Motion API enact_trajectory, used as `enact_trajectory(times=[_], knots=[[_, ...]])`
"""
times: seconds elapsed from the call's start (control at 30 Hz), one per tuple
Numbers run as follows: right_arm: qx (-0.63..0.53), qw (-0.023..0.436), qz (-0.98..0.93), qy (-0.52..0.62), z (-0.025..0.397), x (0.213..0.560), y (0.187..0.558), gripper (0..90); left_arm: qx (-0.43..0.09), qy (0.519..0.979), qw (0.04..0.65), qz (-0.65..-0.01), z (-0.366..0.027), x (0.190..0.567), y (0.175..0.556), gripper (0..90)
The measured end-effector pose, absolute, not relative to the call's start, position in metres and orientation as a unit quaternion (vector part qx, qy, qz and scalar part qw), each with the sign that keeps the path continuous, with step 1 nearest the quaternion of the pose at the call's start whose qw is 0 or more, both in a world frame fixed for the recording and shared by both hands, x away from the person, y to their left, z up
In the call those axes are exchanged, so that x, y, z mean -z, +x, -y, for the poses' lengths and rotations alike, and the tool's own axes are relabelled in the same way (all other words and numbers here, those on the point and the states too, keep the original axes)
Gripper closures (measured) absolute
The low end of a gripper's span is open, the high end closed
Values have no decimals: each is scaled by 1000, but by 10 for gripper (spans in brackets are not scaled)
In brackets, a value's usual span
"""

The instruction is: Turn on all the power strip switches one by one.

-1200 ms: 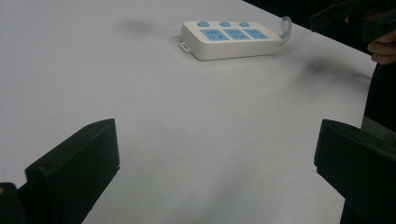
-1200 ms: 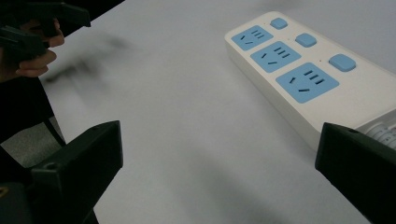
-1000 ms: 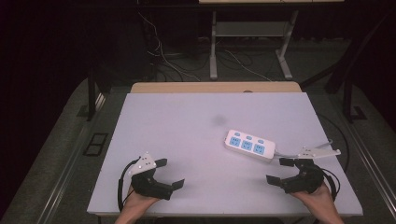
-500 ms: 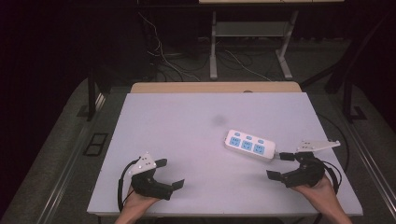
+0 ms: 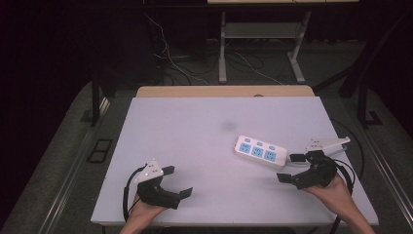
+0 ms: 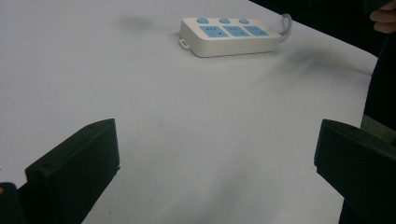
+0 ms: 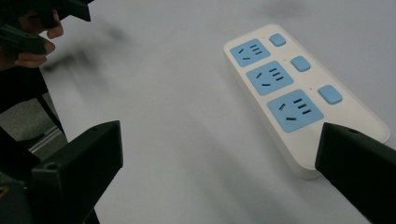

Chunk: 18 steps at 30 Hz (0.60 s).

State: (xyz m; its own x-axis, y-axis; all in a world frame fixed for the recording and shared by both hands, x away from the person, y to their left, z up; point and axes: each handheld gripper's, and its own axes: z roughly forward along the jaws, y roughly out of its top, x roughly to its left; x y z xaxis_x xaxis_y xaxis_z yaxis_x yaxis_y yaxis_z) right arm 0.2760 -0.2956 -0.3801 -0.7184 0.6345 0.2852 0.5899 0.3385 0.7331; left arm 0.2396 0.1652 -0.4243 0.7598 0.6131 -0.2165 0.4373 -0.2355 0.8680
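Strip: white power strip (image 5: 260,152) w/ three blue sockets lies flat on the white table (image 5: 195,126), right of centre
Axis: long axis runs far-left to near-right, cable end toward the person's right
R gripper (image 5: 292,168): jaws wide apart, empty, just beside the strip's near-right end; strip lies ahead-left of it
L gripper (image 5: 176,181): jaws apart, empty, well apart from the strip
Nearer: right hand, clearly
Contact: right jaw tip looks about at the strip's end, prob not touching – hard to tell
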Motion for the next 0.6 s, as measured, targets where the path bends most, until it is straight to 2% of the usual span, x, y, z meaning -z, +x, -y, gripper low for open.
enact_trajectory(times=[0.6], knots=[[-388,22,-847,362,286,369,307,6,-79,786,515,-331,-164,425,240,0]])
